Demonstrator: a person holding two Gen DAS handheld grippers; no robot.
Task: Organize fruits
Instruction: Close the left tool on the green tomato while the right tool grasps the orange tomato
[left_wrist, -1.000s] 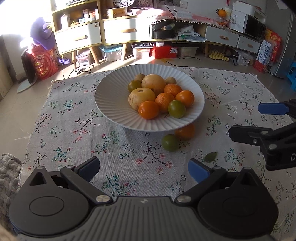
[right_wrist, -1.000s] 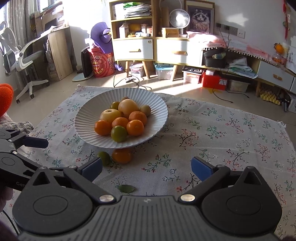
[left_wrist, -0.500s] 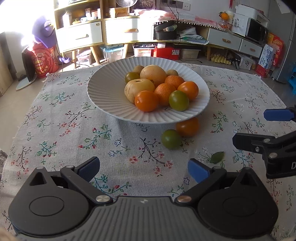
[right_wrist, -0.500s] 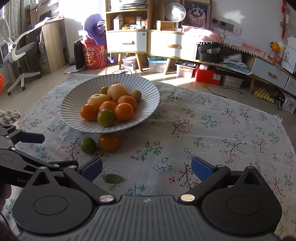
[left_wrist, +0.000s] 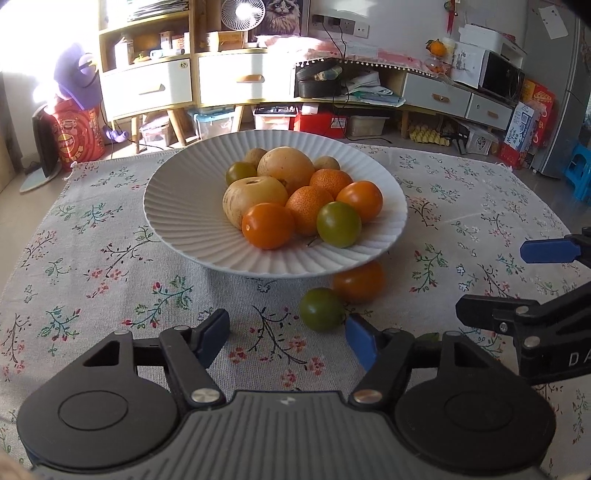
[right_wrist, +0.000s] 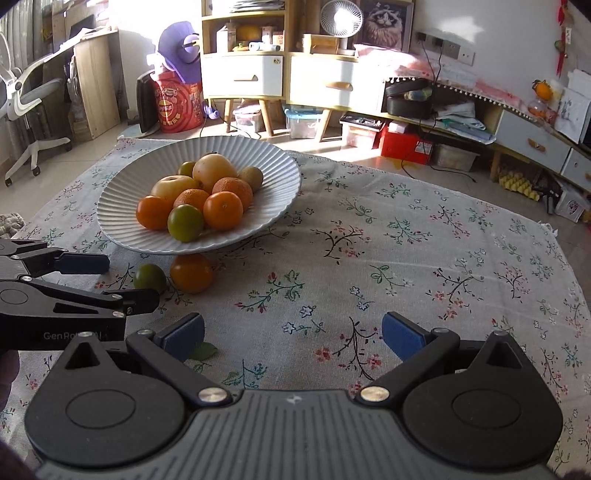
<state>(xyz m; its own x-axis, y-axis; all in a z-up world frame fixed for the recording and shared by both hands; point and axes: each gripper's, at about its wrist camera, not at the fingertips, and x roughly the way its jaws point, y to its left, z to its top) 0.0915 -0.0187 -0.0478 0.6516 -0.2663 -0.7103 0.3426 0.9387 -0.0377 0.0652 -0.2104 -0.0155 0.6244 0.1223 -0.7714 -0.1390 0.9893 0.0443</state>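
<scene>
A white ribbed plate (left_wrist: 177, 206) (right_wrist: 122, 192) on the floral cloth holds several oranges, green citrus and pale pears. A loose green fruit (left_wrist: 320, 309) (right_wrist: 149, 277) and a loose orange (left_wrist: 359, 281) (right_wrist: 191, 273) lie on the cloth at the plate's near rim. My left gripper (left_wrist: 286, 338) is open and empty, its right fingertip just beside the green fruit; it also shows in the right wrist view (right_wrist: 107, 280). My right gripper (right_wrist: 291, 336) is open and empty over bare cloth; it also shows in the left wrist view (left_wrist: 495, 284).
A small green leaf (right_wrist: 202, 350) lies on the cloth by my right gripper's left finger. The cloth (right_wrist: 406, 240) stretches bare to the right of the plate. Cabinets, boxes and a chair stand on the floor beyond the cloth.
Both grippers have moved forward toward the plate and the two loose fruits. Both stay open. The fruits have not moved.
</scene>
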